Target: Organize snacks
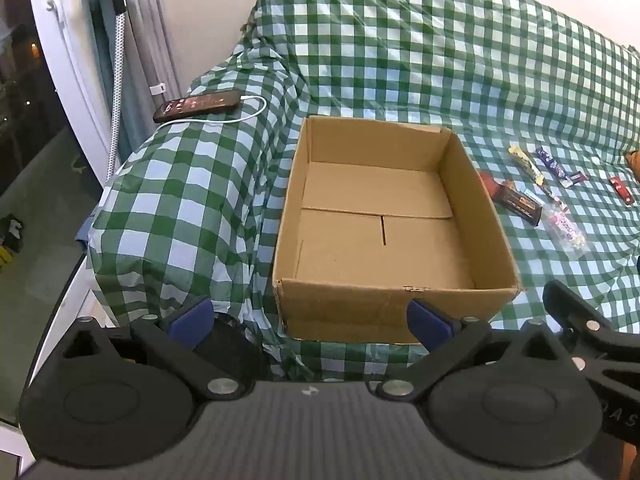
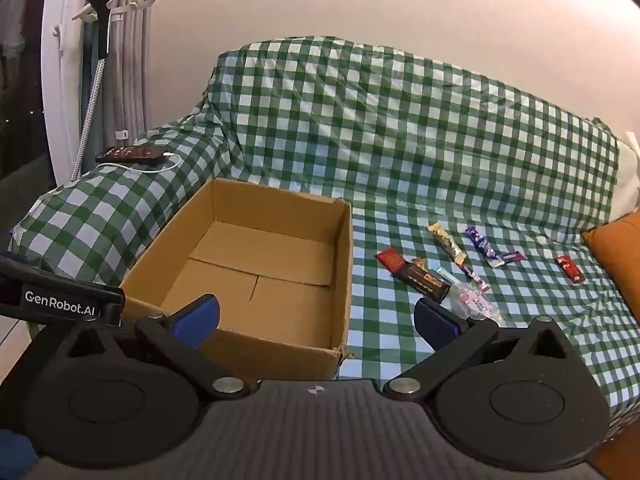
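An open, empty cardboard box (image 1: 396,304) (image 2: 280,350) sits on a sofa draped in a green-and-white checked cloth (image 1: 440,60) (image 2: 400,120). Several wrapped snacks lie on the cloth to the box's right: a dark brown bar (image 1: 520,202) (image 2: 424,280), a red packet (image 2: 390,260), a yellow-and-white bar (image 1: 526,164) (image 2: 446,242), a blue bar (image 1: 554,166) (image 2: 482,246), a pink clear packet (image 1: 568,232) (image 2: 478,304) and a red bar (image 1: 622,190) (image 2: 572,270) farther right. My left gripper (image 1: 310,322) hangs open before the box's near wall. My right gripper (image 2: 316,316) is open over the box's near right corner. Neither holds anything.
A black phone (image 1: 198,106) (image 2: 132,154) with a white charging cable lies on the sofa's left armrest. An orange cushion (image 2: 616,256) sits at the right end. A garment steamer (image 2: 102,12) stands beside a window at the left. The left gripper's body (image 2: 60,300) shows at the right wrist view's left edge.
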### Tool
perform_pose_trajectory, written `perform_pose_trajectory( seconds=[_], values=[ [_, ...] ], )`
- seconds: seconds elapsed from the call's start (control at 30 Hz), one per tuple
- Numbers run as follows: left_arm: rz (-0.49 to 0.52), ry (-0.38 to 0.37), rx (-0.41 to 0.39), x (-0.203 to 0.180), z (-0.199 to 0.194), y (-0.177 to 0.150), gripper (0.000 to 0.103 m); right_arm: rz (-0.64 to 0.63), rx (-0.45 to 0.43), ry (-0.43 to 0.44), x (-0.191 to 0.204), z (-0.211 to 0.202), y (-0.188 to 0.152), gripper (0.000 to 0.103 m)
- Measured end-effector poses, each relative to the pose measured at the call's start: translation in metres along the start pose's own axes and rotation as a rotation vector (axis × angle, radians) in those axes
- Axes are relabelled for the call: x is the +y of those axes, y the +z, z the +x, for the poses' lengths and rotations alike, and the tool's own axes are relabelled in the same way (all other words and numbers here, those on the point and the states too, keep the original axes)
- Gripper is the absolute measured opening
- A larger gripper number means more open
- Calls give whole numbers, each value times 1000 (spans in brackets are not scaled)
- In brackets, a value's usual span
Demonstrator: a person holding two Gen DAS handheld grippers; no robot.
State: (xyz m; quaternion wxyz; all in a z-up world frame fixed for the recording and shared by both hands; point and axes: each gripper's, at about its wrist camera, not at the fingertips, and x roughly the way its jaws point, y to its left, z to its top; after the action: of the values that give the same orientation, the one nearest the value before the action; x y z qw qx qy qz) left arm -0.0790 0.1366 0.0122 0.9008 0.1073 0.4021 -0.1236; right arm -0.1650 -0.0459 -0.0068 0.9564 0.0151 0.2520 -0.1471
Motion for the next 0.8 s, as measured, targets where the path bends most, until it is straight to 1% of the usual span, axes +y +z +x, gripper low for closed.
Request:
perform_pose_trajectory(
  seconds=[0.2, 0.3, 0.37, 0.47, 0.5, 0.57, 0.8],
  values=[
    [16, -3, 24, -2, 8, -2, 103, 13, 23, 10, -11, 13, 8, 103],
    [20, -6, 35, -3, 12, -4, 103, 8, 32, 18, -10, 9, -5, 103],
    [25, -9, 35, -4, 12, -5, 103, 14, 40, 17, -9, 10, -2, 103],
    [28, -9, 36, -5, 12, -5, 103, 16, 41, 16, -7, 12, -1, 103],
    [28, -9, 38, -5, 13, -5, 103, 9, 25, 10, -9, 9, -5, 103],
    [26, -9, 40, -5, 13, -5, 103, 7, 19, 7, -9, 10, -6, 103],
    [26, -10, 37, -7, 12, -6, 103, 15, 23, 19, -11, 9, -2, 103]
  ],
)
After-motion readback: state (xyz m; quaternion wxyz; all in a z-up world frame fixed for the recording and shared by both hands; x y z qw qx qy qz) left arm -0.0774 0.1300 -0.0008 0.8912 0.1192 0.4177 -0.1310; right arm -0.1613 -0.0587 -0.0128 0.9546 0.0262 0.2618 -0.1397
